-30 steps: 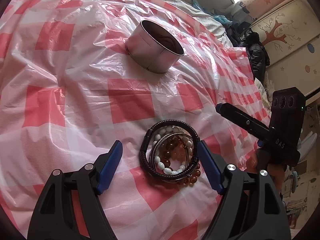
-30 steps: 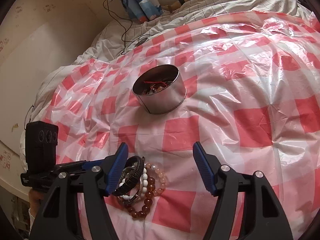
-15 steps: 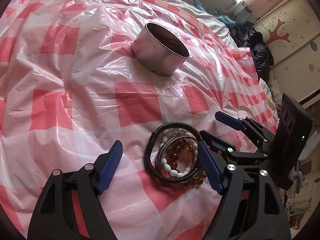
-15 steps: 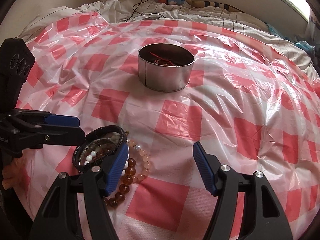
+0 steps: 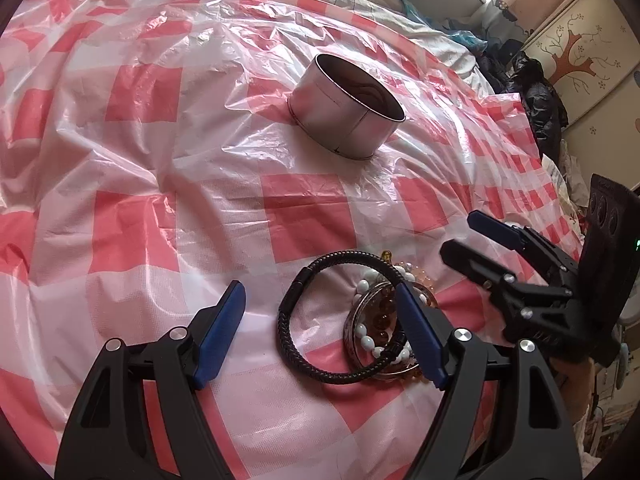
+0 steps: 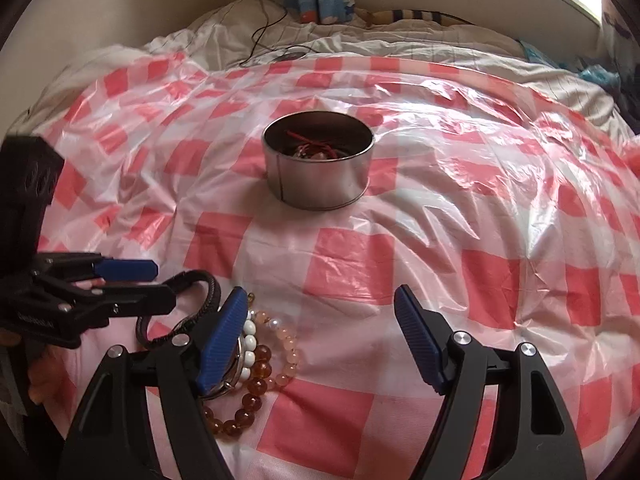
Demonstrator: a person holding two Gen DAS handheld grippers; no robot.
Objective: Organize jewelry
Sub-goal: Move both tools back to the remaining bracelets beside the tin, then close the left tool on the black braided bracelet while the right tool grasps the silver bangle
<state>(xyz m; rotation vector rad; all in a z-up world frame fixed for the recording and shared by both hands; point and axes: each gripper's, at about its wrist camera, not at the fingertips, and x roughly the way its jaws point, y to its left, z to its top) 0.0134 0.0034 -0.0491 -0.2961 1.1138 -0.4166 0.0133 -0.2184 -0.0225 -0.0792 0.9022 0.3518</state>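
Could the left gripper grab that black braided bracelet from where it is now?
Probably yes. The left gripper is open, and the black braided bracelet lies on top of the pile with one side between its fingers. The right gripper hovers beside the pile, not over that side.

A sheet covers the bed. On it, at the middle, stands a tin with cords inside. Toward six o'clock from the tin, well apart, lies a heap of bracelets: a braided band at its nine o'clock side, a bead string at three o'clock. Behind the tin, at twelve o'clock, a cable lies on the bedding.
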